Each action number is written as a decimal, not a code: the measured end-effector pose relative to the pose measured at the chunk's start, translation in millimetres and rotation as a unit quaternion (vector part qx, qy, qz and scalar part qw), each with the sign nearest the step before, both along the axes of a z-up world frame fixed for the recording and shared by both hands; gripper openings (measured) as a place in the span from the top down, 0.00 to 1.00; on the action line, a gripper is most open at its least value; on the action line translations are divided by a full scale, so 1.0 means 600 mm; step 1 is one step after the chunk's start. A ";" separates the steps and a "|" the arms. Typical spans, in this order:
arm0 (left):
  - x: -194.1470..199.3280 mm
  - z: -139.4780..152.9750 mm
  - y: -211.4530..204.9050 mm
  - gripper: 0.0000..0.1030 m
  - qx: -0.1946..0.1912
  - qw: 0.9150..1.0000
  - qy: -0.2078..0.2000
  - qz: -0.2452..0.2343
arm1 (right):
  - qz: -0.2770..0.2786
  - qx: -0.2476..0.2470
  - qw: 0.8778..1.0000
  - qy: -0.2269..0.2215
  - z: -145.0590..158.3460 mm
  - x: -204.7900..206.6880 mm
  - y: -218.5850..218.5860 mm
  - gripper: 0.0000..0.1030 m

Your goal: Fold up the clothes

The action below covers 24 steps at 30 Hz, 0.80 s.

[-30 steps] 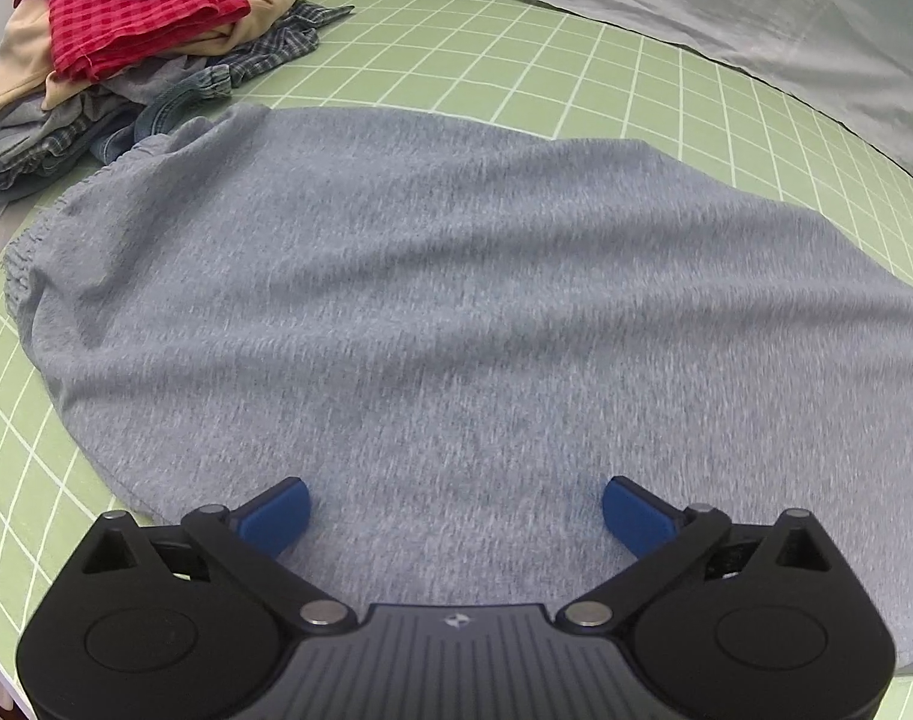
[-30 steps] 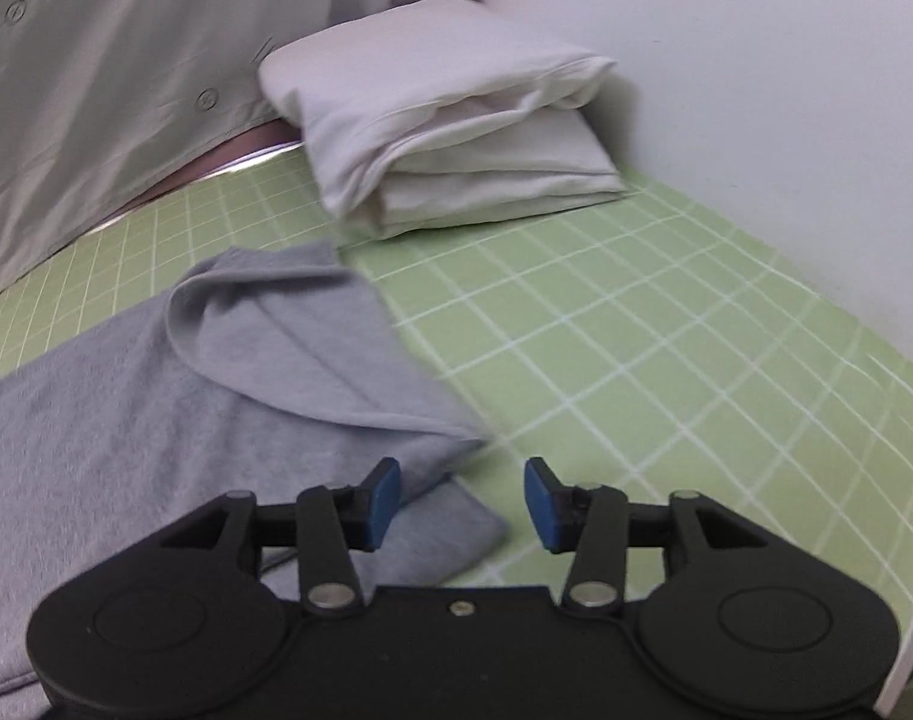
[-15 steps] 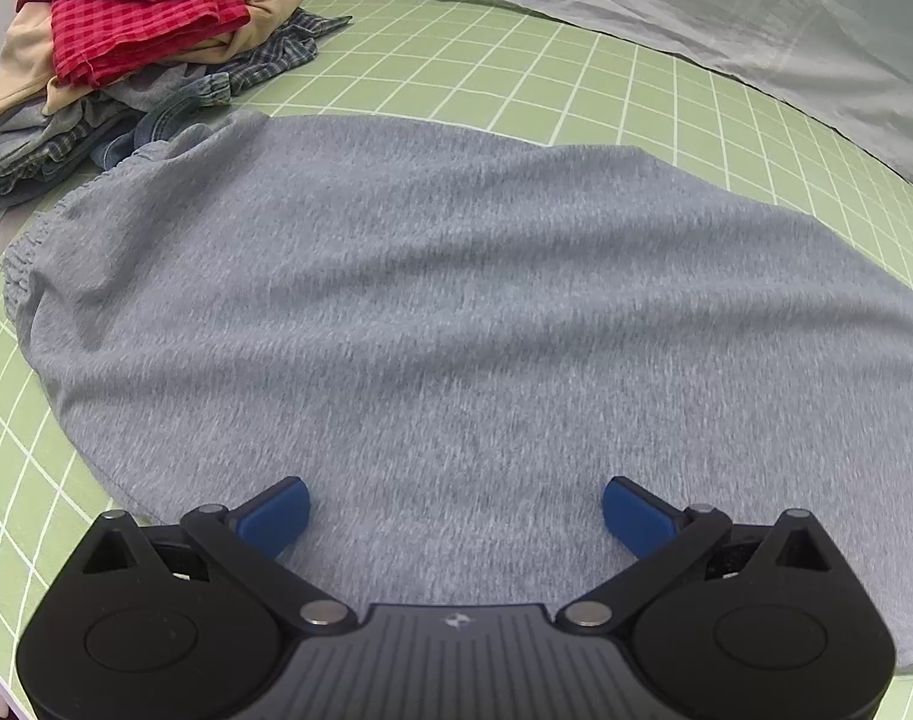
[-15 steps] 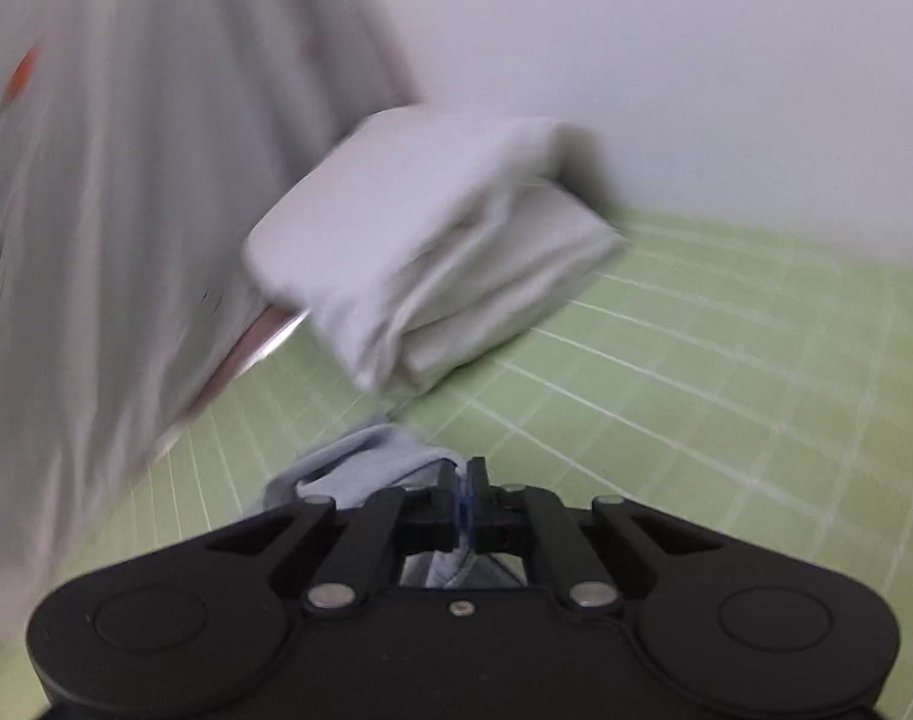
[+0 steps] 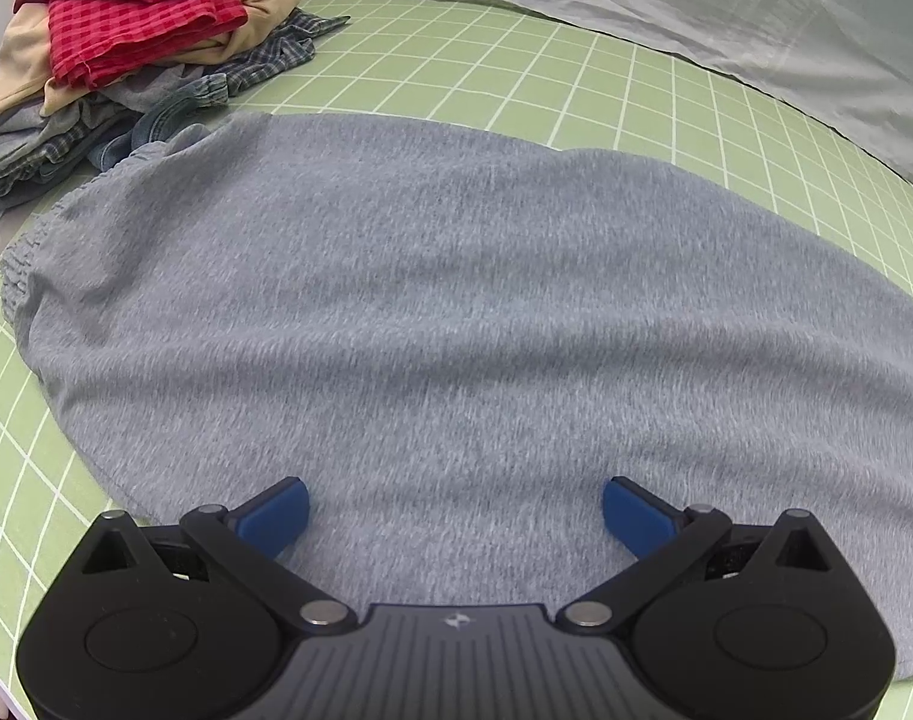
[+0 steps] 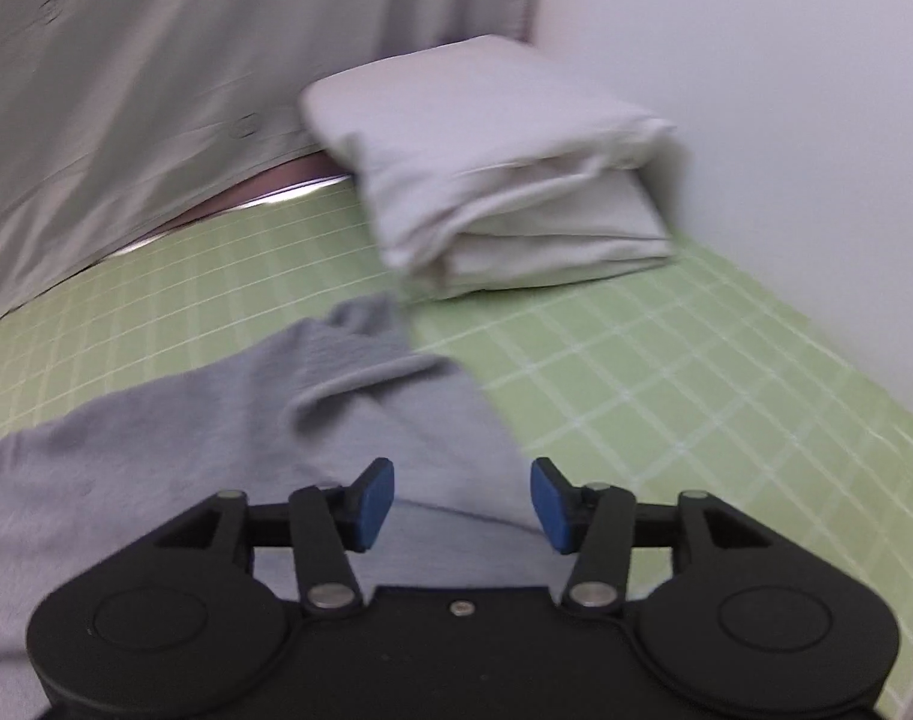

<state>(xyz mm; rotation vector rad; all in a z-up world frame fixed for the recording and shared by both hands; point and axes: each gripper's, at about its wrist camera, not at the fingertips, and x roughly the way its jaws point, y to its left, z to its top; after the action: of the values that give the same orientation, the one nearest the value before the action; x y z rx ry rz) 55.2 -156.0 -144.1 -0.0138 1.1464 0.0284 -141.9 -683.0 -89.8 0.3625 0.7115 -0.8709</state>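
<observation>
Where green gridded mat (image 5: 666, 90) meets white wall (image 6: 756, 90), grey garment (image 5: 456, 312) spread flat

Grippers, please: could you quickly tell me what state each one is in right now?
Left gripper: open, holding nothing, over the grey garment.
Right gripper: open, holding nothing, over the garment's folded end.

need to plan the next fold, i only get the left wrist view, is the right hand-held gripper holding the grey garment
Observer: No. The right hand-held gripper is open above the grey garment, pinching nothing.
Operator: is that end lying flat
Observer: No, a flap is folded over near its far corner.
Operator: anything beyond it
Observer: A folded white stack on the green mat, by the wall.
</observation>
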 end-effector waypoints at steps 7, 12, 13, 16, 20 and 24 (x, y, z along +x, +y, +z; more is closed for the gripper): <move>0.000 -0.001 0.000 0.00 0.000 1.000 0.000 0.003 | 0.043 0.035 0.998 -0.017 -0.023 0.092 0.002 0.50; 0.001 0.000 0.000 0.00 0.000 1.000 0.001 0.010 | 0.041 0.034 0.998 0.016 -0.036 0.116 -0.030 0.92; 0.001 -0.001 0.000 0.00 0.000 1.000 0.001 0.012 | 0.041 0.027 0.999 0.020 -0.034 0.116 -0.041 0.99; 0.001 -0.001 -0.001 0.00 0.000 1.000 0.002 0.015 | 0.004 -0.012 1.000 0.024 -0.016 0.105 -0.094 0.98; 0.001 -0.001 -0.002 0.00 0.000 1.000 0.000 0.017 | -0.068 -0.031 0.997 0.012 0.012 0.073 -0.168 0.96; 0.002 -0.001 -0.003 0.00 0.000 1.000 -0.002 0.023 | -0.080 -0.058 0.995 0.030 0.021 0.051 -0.161 0.72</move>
<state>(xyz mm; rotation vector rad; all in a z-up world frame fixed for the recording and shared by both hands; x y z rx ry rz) 56.5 -158.0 -144.8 -0.0412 1.1421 0.0696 -111.2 -779.8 -77.4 0.2929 0.6913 -1.0733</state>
